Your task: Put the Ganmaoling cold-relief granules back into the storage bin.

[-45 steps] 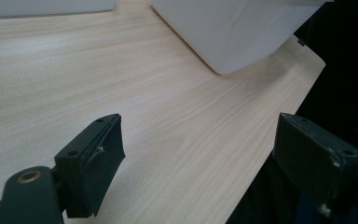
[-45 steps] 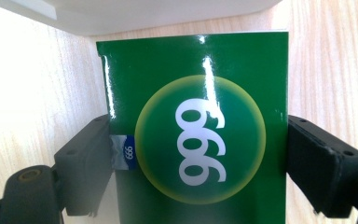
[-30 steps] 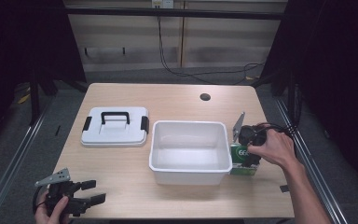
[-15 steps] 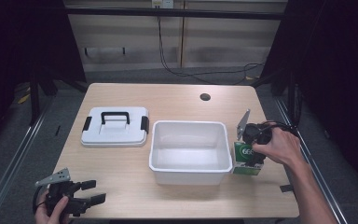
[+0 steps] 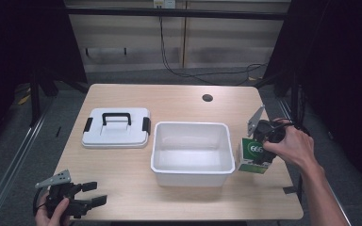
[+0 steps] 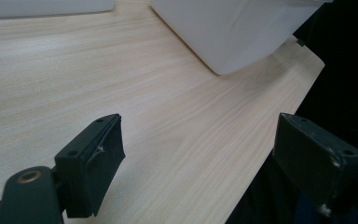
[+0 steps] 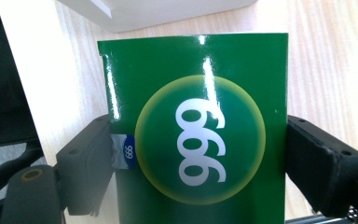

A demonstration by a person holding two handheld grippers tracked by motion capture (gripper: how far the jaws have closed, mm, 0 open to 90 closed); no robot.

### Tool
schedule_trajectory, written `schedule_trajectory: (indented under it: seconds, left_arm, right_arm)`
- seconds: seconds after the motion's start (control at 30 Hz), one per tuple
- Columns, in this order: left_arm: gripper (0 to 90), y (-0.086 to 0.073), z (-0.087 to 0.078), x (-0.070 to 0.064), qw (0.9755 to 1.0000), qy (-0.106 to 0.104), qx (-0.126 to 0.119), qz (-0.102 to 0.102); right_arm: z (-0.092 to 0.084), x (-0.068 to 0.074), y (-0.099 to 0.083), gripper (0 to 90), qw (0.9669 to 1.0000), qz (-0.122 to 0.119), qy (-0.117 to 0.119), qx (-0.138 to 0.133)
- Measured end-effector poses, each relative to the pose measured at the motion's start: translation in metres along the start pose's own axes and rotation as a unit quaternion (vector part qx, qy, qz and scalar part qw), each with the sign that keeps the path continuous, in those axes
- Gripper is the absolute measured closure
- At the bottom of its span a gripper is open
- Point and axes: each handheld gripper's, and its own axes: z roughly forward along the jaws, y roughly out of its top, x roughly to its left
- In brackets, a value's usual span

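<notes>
A green box (image 5: 253, 157) marked 999 (image 7: 200, 140) hangs just right of the white bin (image 5: 191, 153), lifted a little off the table. My right gripper (image 5: 259, 151) is shut on it, one jaw against each side of the box (image 7: 196, 130). At the table's front left corner, my left gripper (image 5: 92, 193) rests low with its jaws wide open over bare wood (image 6: 168, 116) and nothing between them.
A white lid with a black handle (image 5: 116, 127) lies left of the bin. A small dark hole (image 5: 207, 98) sits near the table's far edge. The bin's corner (image 6: 233, 32) is ahead of the left gripper. The table's right edge is close to the box.
The right hand has lifted the green box slightly beside the bin. The left gripper has stayed where it was.
</notes>
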Motion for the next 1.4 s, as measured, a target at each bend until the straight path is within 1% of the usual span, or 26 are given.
schedule_trajectory:
  seconds: [0.03,0.1,0.13,0.23,0.33,0.4,0.43,0.53,0.57,0.6,0.67,0.73,0.77,0.8,0.83,0.87,0.93,0.97,1.0,1.03,1.07,1.13,1.23,1.27,1.3,1.4]
  left_arm:
    - [16.0,0.0,0.0,0.0,1.0,0.0,0.0,0.0]
    - [16.0,0.0,0.0,0.0,1.0,0.0,0.0,0.0]
    - [16.0,0.0,0.0,0.0,1.0,0.0,0.0,0.0]
    - [16.0,0.0,0.0,0.0,1.0,0.001,0.0,-0.001]
    - [16.0,0.0,0.0,0.0,1.0,0.001,0.0,0.0]
    - [16.1,0.0,0.0,0.0,1.0,0.002,0.0,-0.001]
    - [16.0,0.0,0.0,0.0,1.0,0.002,0.0,-0.001]
    - [16.0,0.0,0.0,0.0,1.0,0.001,0.0,-0.001]
    - [16.0,0.0,0.0,0.0,1.0,0.001,0.0,-0.001]
    - [16.0,0.0,0.0,0.0,1.0,0.001,0.0,-0.001]
    - [16.0,0.0,0.0,0.0,1.0,0.001,0.0,-0.001]
    - [16.0,0.0,0.001,0.0,1.0,0.001,0.001,0.0]
    - [16.0,0.0,0.001,0.0,1.0,0.001,0.001,0.0]
    - [16.0,0.0,0.0,-0.001,1.0,0.002,0.001,0.003]
    - [16.0,0.0,0.0,-0.001,1.0,0.002,0.001,0.003]
    - [16.0,0.0,0.0,-0.001,1.0,0.003,-0.001,0.003]
    - [16.0,0.0,0.0,-0.001,1.0,0.003,-0.002,0.002]
    - [16.0,0.0,0.0,-0.001,1.0,0.003,-0.002,0.0]
    - [16.0,0.0,0.0,-0.001,1.0,0.002,0.0,0.001]
    - [16.0,0.0,0.0,-0.001,1.0,0.002,0.0,0.001]
    - [16.0,0.0,0.0,0.0,1.0,0.002,0.0,0.002]
    - [16.0,0.0,0.0,0.0,1.0,0.003,0.0,0.0]
    - [16.0,0.0,0.0,-0.001,1.0,0.003,0.0,0.001]
    - [16.1,0.0,0.0,-0.001,1.0,0.002,0.0,0.002]
    - [16.0,0.0,0.0,-0.001,1.0,0.002,0.0,0.002]
    - [16.0,0.0,0.0,0.0,1.0,0.003,-0.001,0.0]
  right_arm:
    - [-0.005,0.001,-0.004,15.9,0.9999,0.01,-0.001,-0.004]
    - [-0.006,0.001,-0.006,15.9,0.9999,0.01,-0.005,-0.009]
    - [-0.011,0.002,-0.011,15.9,0.9997,0.019,-0.006,-0.015]
    - [-0.014,0.002,-0.014,15.9,0.9995,0.018,-0.006,-0.026]
    - [-0.022,0.004,-0.021,15.9,0.9989,0.032,-0.004,-0.034]
    - [-0.023,0.004,-0.022,15.9,0.9988,0.027,-0.004,-0.039]
    - [-0.025,0.005,-0.023,15.9,0.9986,0.033,-0.004,-0.042]
    - [-0.03,0.005,-0.027,16.0,0.9976,0.033,-0.004,-0.06]
    - [-0.03,0.005,-0.027,16.0,0.9976,0.033,-0.004,-0.06]
    - [-0.034,0.005,-0.029,16.0,0.9957,0.039,0.004,-0.084]
    - [-0.035,0.005,-0.03,16.0,0.9952,0.04,0.002,-0.089]
    - [-0.04,0.005,-0.033,16.1,0.9931,0.041,0.004,-0.11]
    - [-0.04,0.005,-0.033,16.1,0.9931,0.041,0.004,-0.11]
    - [-0.043,0.005,-0.035,16.1,0.9917,0.039,0.002,-0.122]
    - [-0.043,0.005,-0.035,16.1,0.9917,0.039,0.002,-0.122]
    - [-0.046,0.005,-0.037,16.1,0.9899,0.039,0.0,-0.136]
    - [-0.05,0.005,-0.04,16.1,0.988,0.04,-0.002,-0.149]
    - [-0.05,0.005,-0.04,16.1,0.988,0.04,-0.002,-0.149]
    - [-0.056,0.005,-0.044,16.1,0.9862,0.043,-0.002,-0.16]
    - [-0.056,0.005,-0.044,16.1,0.9862,0.043,-0.002,-0.16]
    - [-0.062,0.005,-0.047,16.1,0.9835,0.045,-0.002,-0.175]
    - [-0.067,0.006,-0.049,16.1,0.9809,0.045,-0.004,-0.189]
    - [-0.07,0.007,-0.049,16.1,0.9794,0.042,-0.004,-0.197]
    - [-0.071,0.006,-0.049,16.1,0.9777,0.043,-0.004,-0.206]
    - [-0.071,0.006,-0.049,16.1,0.9777,0.043,-0.004,-0.206]
    - [-0.074,0.006,-0.046,16.1,0.9753,0.041,-0.001,-0.217]
